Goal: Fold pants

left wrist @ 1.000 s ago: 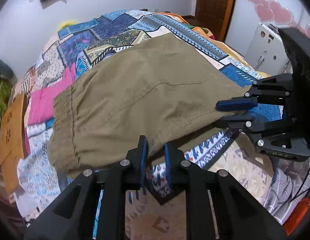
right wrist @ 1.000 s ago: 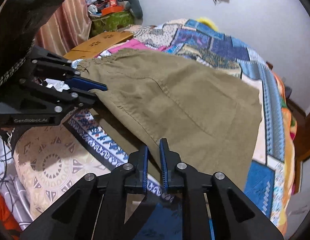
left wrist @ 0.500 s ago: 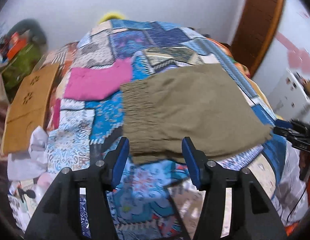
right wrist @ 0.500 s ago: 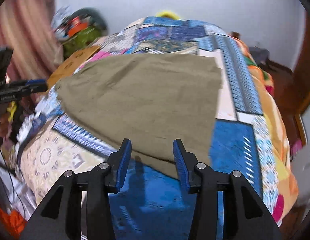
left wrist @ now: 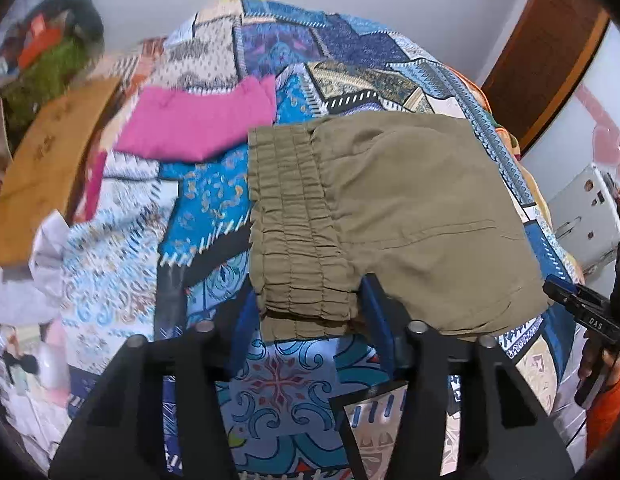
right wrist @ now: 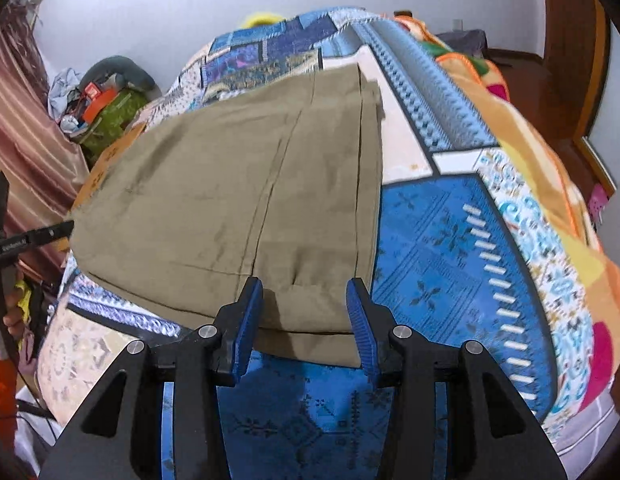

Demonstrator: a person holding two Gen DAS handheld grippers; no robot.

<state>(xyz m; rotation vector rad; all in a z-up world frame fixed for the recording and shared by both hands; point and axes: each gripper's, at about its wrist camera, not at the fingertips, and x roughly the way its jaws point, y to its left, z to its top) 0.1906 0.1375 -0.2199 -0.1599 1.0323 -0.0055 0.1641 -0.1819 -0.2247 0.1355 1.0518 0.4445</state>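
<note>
**Both grippers let go of the folded pants**

A second ago both grippers were pinching the khaki cloth; now the left gripper point(left wrist: 310, 300) is sitting spread wide, its fingers straddling the elastic waistband corner. The right gripper point(right wrist: 306, 312) is likewise gaping around the hem end. The pants point(left wrist: 389, 216) are lying folded flat just ahead of both, on the patchwork bedspread point(right wrist: 449, 240). Beyond the left gripper, a pink garment point(left wrist: 198, 124) is resting beside the waistband.

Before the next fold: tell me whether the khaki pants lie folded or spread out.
Folded. The khaki pants lie flat on the bedspread, layered edges stacked at the hem end, waistband opposite.
</note>
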